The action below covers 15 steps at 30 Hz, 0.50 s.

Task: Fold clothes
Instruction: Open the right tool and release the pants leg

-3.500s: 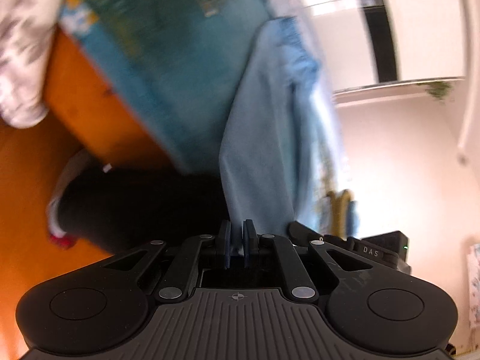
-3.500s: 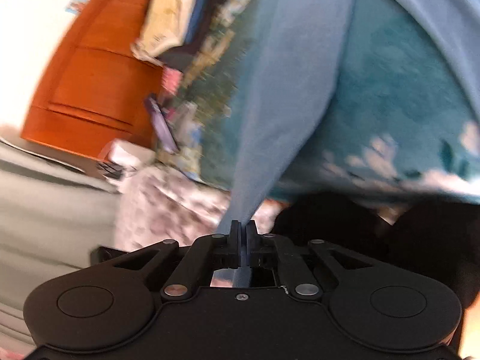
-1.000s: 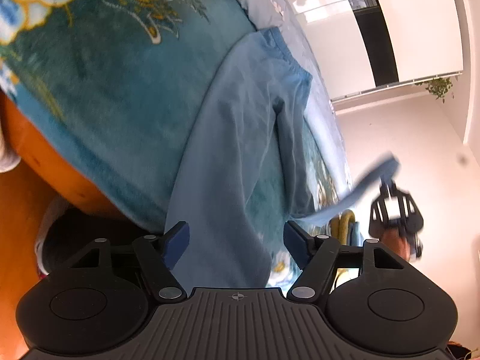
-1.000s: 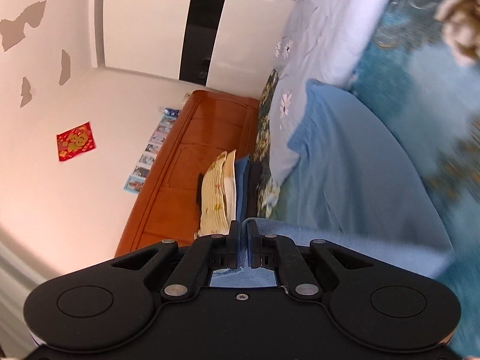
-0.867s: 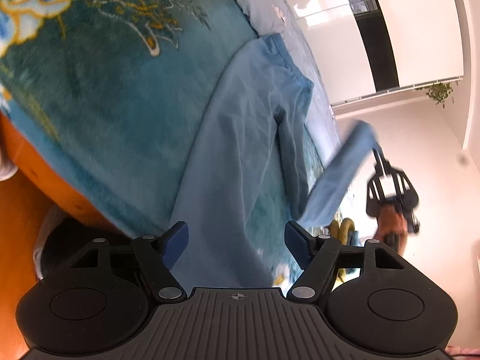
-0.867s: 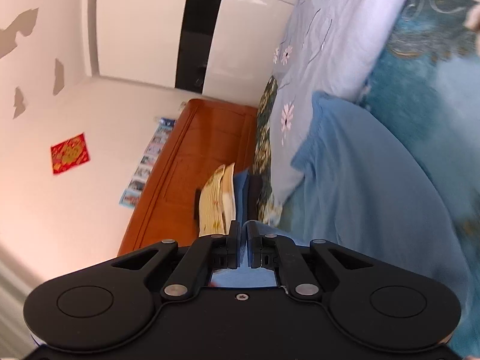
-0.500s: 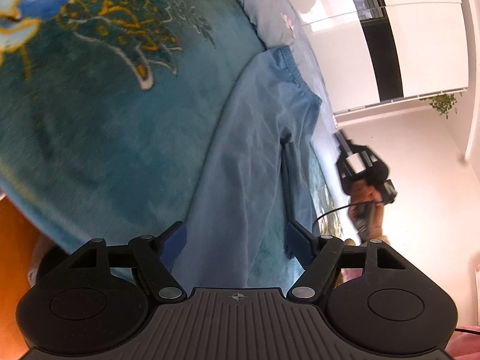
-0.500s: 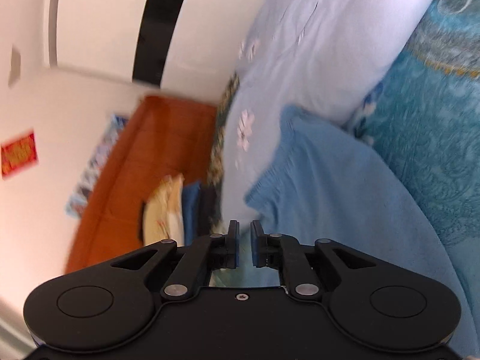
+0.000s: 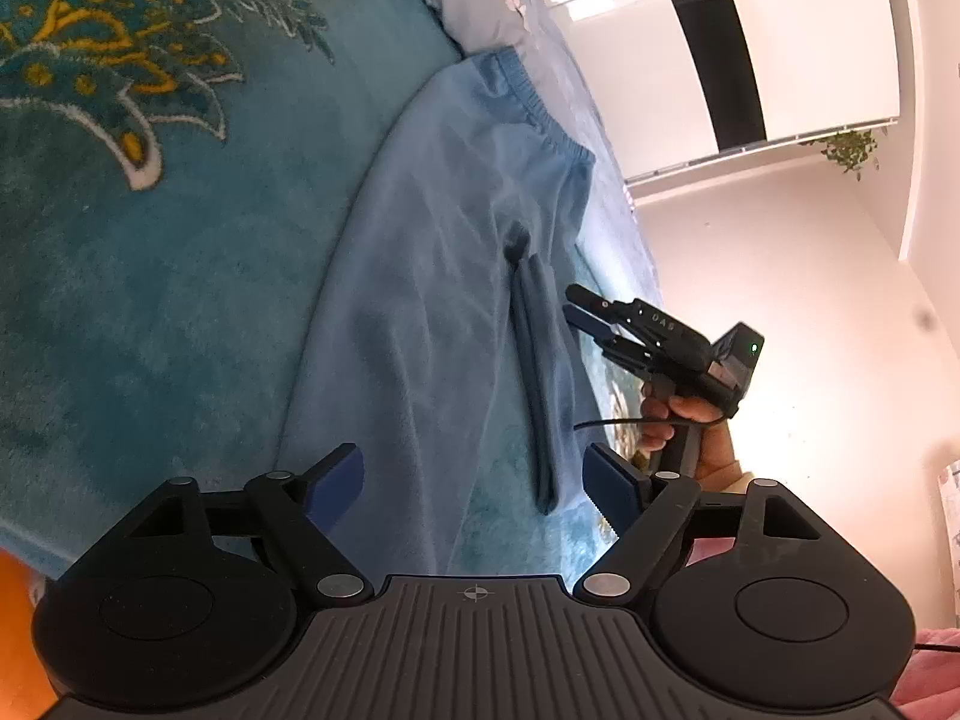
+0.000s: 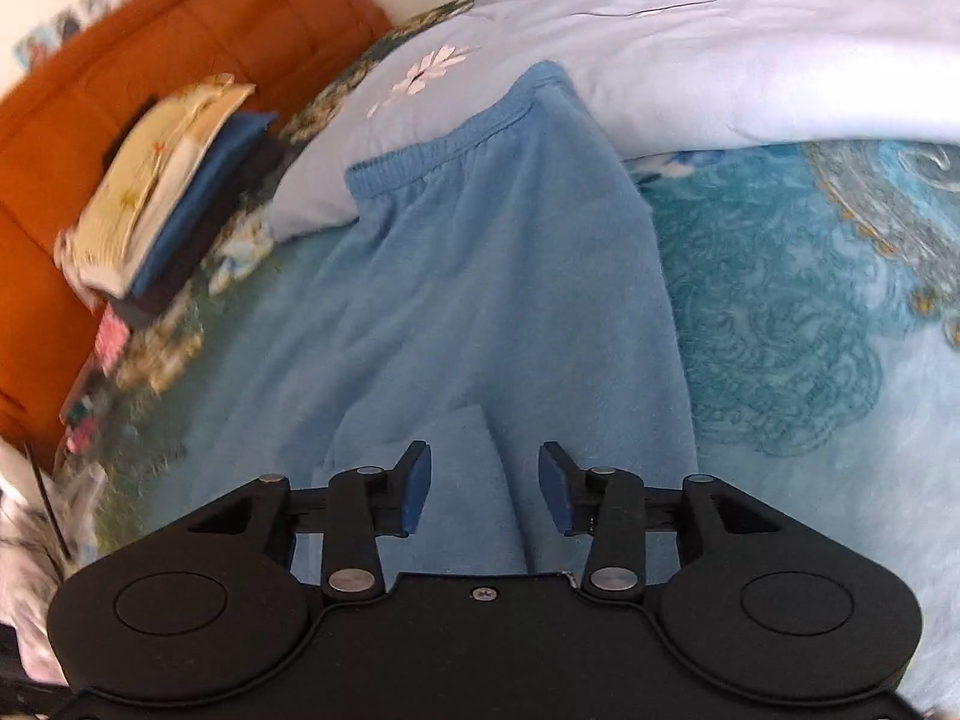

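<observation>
Light blue trousers (image 9: 432,300) lie flat on the teal patterned blanket (image 9: 150,240), waistband at the far end against a pale quilt. In the right wrist view the same trousers (image 10: 492,276) spread out below my right gripper (image 10: 485,487), whose jaws are opening with nothing pressed between them. My left gripper (image 9: 474,483) hovers over the near leg ends, its jaws also opening and empty. In the left wrist view the right gripper (image 9: 579,307) is held by a hand beside the trousers' right edge.
A pale blue quilt (image 10: 720,42) lies beyond the waistband. A stack of folded clothes (image 10: 162,192) rests against the orange wooden headboard (image 10: 120,60). White wardrobe doors (image 9: 780,42) and a bare wall stand past the bed.
The right gripper let go of the trouser leg it was carrying and opened; the leg now lies flat. The left gripper moved forward over the trousers and opened wider.
</observation>
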Motion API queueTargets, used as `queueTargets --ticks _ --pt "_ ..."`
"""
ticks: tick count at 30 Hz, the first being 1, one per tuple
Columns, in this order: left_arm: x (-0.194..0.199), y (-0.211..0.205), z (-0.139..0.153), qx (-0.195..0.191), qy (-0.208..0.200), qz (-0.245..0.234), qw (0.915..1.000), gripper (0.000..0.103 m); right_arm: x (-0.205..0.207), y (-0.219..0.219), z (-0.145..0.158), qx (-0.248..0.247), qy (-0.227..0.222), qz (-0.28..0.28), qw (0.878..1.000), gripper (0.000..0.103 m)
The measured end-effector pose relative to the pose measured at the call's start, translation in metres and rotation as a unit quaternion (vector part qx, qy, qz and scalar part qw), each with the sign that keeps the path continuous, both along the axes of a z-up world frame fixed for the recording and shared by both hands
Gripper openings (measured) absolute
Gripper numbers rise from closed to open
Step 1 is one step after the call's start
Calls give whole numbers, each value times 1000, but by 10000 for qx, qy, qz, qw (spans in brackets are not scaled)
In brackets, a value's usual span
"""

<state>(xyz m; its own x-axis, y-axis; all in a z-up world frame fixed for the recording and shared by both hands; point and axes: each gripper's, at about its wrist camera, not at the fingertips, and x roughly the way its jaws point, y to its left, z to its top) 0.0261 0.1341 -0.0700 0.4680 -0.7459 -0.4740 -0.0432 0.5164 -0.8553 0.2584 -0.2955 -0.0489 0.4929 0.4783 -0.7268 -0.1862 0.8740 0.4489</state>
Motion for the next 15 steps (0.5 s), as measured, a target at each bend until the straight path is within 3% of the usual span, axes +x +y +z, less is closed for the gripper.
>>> queueTargets --ticks 2,5,6,11,15 --pt "-3 4 -1 -16 33 41 10000 80 1 6 -3 13 144 171 9997 41" --pt "-5 8 -2 -31 62 90 9999 80 0 12 -4 -321 121 223 9992 10" --pt "-5 8 -2 -27 54 95 9999 80 -2 10 -2 -339 51 170 9993 5" --pt "-5 9 -4 -46 55 80 9999 81 -10 2 19 -568 -495 -72 9971 2" --pt "-6 7 -6 -86 86 37 9999 81 -8 -9 25 -670 -535 -307 9958 1"
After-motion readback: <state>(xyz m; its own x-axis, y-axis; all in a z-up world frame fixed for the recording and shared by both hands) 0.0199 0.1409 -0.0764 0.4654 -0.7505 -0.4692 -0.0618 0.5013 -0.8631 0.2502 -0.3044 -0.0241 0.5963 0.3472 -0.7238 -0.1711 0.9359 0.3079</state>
